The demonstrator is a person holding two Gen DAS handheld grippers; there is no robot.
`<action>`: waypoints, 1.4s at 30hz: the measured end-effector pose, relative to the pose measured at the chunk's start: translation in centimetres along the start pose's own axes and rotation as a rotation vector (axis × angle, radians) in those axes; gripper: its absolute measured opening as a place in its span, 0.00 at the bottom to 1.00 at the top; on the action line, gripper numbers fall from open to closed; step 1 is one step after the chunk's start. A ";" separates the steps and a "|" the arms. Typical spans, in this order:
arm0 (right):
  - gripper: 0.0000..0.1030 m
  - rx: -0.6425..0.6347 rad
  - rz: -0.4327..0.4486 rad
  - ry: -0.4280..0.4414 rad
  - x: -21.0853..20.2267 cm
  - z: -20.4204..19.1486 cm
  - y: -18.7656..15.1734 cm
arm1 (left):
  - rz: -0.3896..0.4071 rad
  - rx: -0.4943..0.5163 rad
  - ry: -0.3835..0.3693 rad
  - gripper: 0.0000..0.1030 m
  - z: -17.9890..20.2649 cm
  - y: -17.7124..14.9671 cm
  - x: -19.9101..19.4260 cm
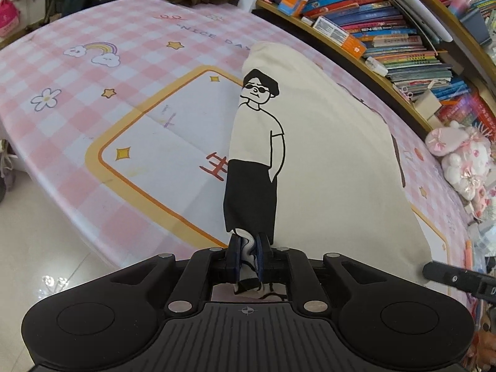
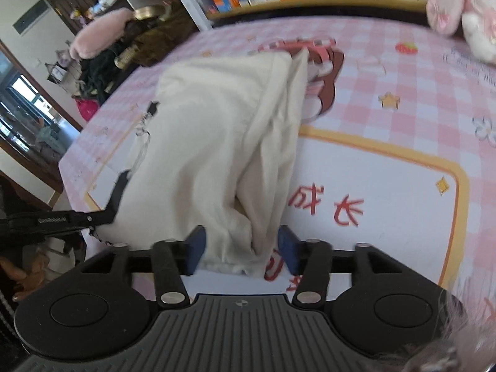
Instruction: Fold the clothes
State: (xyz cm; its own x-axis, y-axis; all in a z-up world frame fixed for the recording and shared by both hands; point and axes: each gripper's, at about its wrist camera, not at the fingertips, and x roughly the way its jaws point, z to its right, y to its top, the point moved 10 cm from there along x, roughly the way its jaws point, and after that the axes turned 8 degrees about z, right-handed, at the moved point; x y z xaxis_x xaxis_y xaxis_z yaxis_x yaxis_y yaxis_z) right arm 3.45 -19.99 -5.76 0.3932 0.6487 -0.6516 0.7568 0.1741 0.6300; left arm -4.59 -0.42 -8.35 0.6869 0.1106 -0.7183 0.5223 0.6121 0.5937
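Pink-checked cloth covers the counter (image 1: 93,124), where a cream T-shirt (image 1: 325,155) lies folded lengthwise. Left gripper (image 1: 247,249) pinches its near printed edge; right gripper (image 2: 241,248) stands spread around the bunched other corner, likely to lift both together.

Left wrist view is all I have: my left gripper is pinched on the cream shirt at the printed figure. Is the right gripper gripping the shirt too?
Observer: Not clamped. In the right wrist view the right gripper has its blue pads spread wide, with a bunch of the cream shirt lying between them.
Operator: How does the fabric look on that side?
Observer: Plain cream, no print facing that camera, gathered into long folds running down to the pads.
Operator: What's beyond the shirt there?
Observer: The pink checked tablecloth with red characters printed near the gripper, and a pink plush toy at the far right corner.
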 end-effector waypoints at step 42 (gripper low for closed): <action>0.32 0.371 0.177 -0.420 -2.1 -8.2 -5.2 | 0.132 0.323 -0.161 0.32 -7.5 7.1 -2.8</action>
State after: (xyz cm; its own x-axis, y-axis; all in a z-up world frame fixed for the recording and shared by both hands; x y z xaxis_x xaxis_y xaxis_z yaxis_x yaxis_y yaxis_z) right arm -5.55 -16.20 -4.17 0.6461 0.2821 -0.7092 0.7633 -0.2303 0.6036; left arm -6.62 9.51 -4.89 0.8161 0.0314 -0.5770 0.5387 0.3200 0.7793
